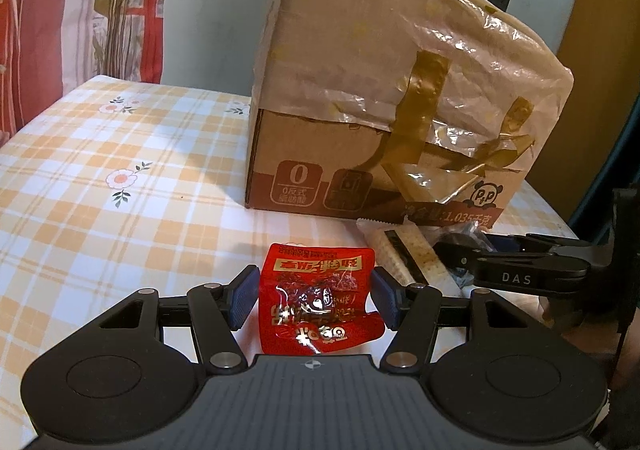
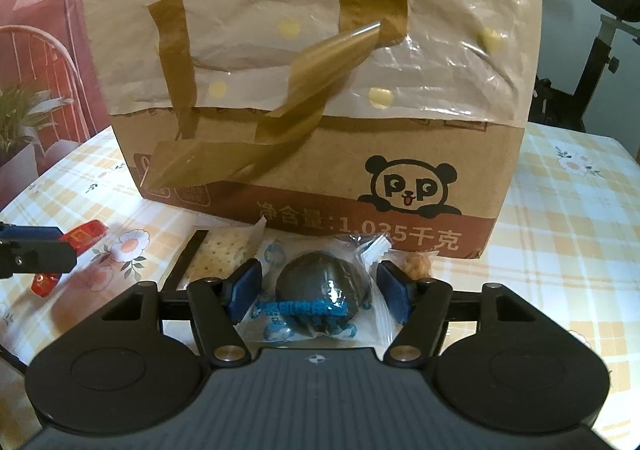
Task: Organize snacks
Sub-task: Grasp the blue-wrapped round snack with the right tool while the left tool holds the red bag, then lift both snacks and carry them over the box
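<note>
A red snack packet [image 1: 320,302] lies on the checked tablecloth between the blue pads of my left gripper [image 1: 314,296]; the pads stand at its two edges and touch it. A clear packet with a dark round cake [image 2: 320,298] lies between the pads of my right gripper [image 2: 320,290], which stand at the wrapper's sides. A cracker packet [image 2: 224,254] lies left of the cake and also shows in the left wrist view [image 1: 404,250]. A small brown snack [image 2: 416,264] lies to the right. The right gripper also shows in the left wrist view [image 1: 452,250].
A large cardboard box [image 2: 312,90] wrapped in plastic and brown tape, with a panda logo, stands just behind the snacks; it also shows in the left wrist view [image 1: 400,90]. The table [image 1: 100,170] has a checked floral cloth. A red patterned curtain [image 1: 48,10] hangs at far left.
</note>
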`<state>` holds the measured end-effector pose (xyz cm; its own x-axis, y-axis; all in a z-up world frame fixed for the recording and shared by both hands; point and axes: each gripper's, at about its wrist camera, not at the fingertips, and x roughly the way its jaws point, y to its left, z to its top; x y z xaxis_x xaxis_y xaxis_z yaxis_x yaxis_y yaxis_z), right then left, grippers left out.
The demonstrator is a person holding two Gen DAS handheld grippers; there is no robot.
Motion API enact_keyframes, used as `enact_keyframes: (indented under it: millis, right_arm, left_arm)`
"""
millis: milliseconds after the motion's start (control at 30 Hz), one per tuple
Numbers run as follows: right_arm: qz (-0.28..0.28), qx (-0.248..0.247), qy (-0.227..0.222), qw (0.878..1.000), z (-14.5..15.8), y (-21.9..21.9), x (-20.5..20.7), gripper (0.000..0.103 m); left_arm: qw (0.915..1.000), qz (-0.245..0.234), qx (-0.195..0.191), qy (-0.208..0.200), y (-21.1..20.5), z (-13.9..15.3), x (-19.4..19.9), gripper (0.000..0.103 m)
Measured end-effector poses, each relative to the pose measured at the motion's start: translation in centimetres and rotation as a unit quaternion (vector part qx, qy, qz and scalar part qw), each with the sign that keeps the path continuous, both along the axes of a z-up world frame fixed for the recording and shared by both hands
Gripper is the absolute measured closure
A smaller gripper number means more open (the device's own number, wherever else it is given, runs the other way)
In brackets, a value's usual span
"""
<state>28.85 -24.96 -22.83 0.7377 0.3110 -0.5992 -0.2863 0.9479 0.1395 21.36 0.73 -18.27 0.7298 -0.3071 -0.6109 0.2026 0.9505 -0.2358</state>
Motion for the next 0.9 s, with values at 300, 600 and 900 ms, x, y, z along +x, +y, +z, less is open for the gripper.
enact_keyframes:
  millis: [300, 600, 900]
  right_arm:
    - [0.009, -0.001, -0.017, 1.000, 0.3, -0.1, -0.7, 0.047]
    - [0.007, 0.022, -0.034, 0.999, 1.8, -2.0, -3.7, 0.050]
    - [0.001, 0.067, -0.082, 0.994, 6.3, -4.5, -6.4, 0.050]
  left_arm:
    - [0.9998, 0.005, 0.001, -0.018, 0.0, 0.5, -0.4, 0.040]
    - [0.9990, 0.010, -0.006, -0.044, 0.2, 2.0, -0.7, 0.040]
    - [0.9923, 0.007, -0.001, -0.123, -0.1, 6.8, -1.2, 0.040]
